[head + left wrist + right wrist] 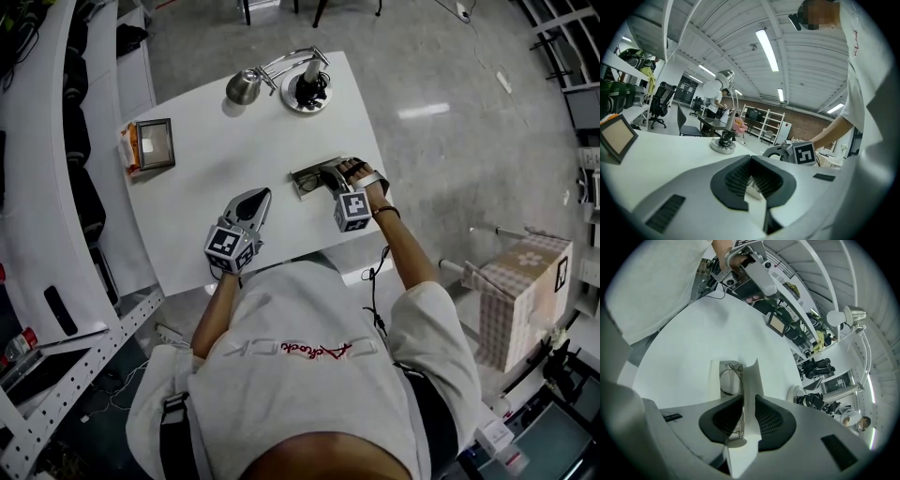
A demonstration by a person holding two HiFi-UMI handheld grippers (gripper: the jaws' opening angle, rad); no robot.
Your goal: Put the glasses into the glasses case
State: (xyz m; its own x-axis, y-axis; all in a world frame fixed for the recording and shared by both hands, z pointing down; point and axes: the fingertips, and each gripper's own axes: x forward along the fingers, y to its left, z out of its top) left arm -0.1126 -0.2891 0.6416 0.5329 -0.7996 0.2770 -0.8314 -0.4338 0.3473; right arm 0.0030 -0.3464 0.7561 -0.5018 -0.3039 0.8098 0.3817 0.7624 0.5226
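Nearest you, your left gripper (751, 160) rested low on the white table (216, 187), its jaws closed together with nothing between them. It sat well apart from the work.

Further out, your right gripper (749, 400) was closed on the raised white flap (751, 376) of the glasses case (714, 380). A thin metal arm of the glasses (727, 381) ran along the left pad. I could not tell whether that arm was pinched with the flap or only lay beside it.

Just past the jaw tips, the glasses lay inside the open case, between its low near wall and the upright flap. One round lens showed there.

I judged the glasses to be very light and easily harmed: the wire frame would bend under a hard squeeze and the lenses would scratch. You would do best to take them by an arm near the hinge, or by the bridge, and never across a lens. The case looked light as well, and it would probably slide on that smooth tabletop unless your free gripper steadied it.

Farthest off, a desk lamp (281, 80) stood at the table's far edge, clear of both grippers.
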